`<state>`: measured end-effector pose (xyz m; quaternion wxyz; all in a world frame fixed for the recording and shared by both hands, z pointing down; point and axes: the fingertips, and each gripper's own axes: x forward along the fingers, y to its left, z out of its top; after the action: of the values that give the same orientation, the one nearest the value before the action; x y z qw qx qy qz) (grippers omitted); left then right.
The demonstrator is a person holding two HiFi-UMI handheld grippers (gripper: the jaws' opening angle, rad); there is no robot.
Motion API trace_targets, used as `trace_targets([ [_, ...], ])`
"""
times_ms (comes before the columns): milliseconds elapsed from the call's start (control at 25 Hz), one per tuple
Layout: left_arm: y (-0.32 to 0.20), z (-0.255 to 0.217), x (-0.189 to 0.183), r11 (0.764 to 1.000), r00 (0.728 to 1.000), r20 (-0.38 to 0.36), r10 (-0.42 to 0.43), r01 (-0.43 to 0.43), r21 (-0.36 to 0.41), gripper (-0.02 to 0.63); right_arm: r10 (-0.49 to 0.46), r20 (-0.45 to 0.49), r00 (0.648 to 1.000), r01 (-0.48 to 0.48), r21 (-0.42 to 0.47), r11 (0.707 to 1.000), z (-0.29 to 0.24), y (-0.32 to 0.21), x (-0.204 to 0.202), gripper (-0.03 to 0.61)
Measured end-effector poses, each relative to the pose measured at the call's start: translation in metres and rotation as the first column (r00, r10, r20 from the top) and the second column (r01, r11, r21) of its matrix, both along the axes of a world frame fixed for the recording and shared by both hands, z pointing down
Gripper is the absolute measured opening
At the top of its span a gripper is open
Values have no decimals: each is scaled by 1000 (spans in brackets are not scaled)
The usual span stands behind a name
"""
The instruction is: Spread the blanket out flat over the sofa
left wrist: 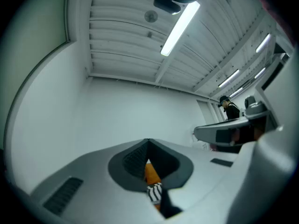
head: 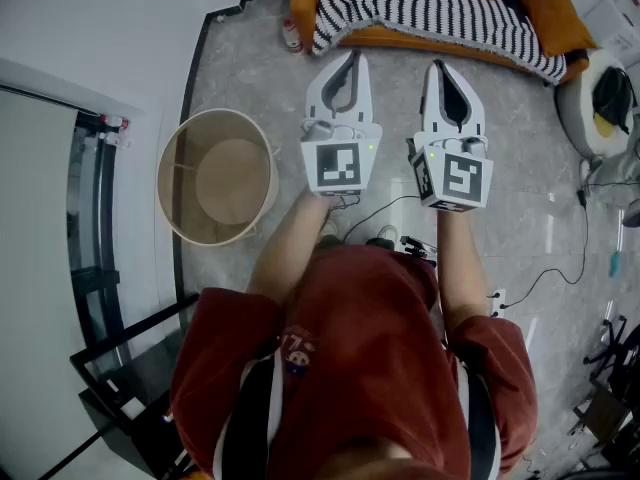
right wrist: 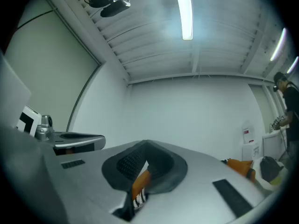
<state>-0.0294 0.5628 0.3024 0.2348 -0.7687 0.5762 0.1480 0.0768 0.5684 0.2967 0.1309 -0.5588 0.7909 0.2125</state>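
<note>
**Head view, contents**

1. Left gripper (head: pixel 350 60): white, at 12 o'clock from the person's left forearm. Jaws are clenched tip to tip with nothing between them. Its marker cube (head: pixel 338 166) faces the camera.
2. Right gripper (head: pixel 441 68): white, just beside the left one at its 3 o'clock. Jaws are likewise clenched and empty. Its marker cube (head: pixel 457 180) is turned slightly aside.
3. Blanket (head: pixel 430 13): black-and-white striped knit with a fringed edge. It lies across the seat of the sofa at 12 o'clock from both grippers. Neither gripper touches it.
4. Sofa (head: pixel 548 16): orange, at the top edge of the view. Its upholstery shows beside and below the blanket.
5. Small container (head: pixel 291 34): stands on the floor at the sofa's left corner; its kind cannot be told.
6. Round basket (head: pixel 216 114): beige and open-topped, at 9 o'clock from the left gripper.
7. Floor (head: pixel 250 78): grey and marbled, with black cables (head: pixel 560 268) trailing at 4 o'clock.
8. Person's red shirt (head: pixel 370 368): fills the bottom of the view.

**Gripper views**

Both look upward at a slatted ceiling with a strip light (left wrist: pixel 180 29). A sliver of orange and stripes shows through each closed jaw hollow.
</note>
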Motion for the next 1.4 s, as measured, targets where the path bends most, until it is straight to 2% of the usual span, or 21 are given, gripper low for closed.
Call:
trace_targets([
  [120, -5, 2, 2, 1000, 1000, 3, -4, 4, -1, 17, 1, 4, 1000, -1, 1, 1000, 0, -5, 4, 12],
  [280, -7, 4, 8, 1000, 1000, -30, 3, -3, -7, 17, -2, -1, 1000, 2, -7, 1000, 2, -8, 9, 12],
  [440, -10, 3, 20, 1000, 1000, 4, -8, 8, -7, 17, -18, 20, 1000, 18, -5, 1000, 2, -11, 22, 12],
  [600, -16, 5, 33, 1000, 1000, -13, -13, 13, -23, 17, -36, 31, 999, 36, 5, 999, 1, -16, 39, 12],
  [1040, -33, 12, 72, 995, 996, -27, -86, 84, -50, 17, -80, 31, 996, 80, -17, 997, 6, -38, 90, 12],
  [1400, -83, 17, 68, 995, 997, -14, -75, 74, -69, 17, -64, 20, 998, 64, -41, 997, 8, -88, 82, 12],
])
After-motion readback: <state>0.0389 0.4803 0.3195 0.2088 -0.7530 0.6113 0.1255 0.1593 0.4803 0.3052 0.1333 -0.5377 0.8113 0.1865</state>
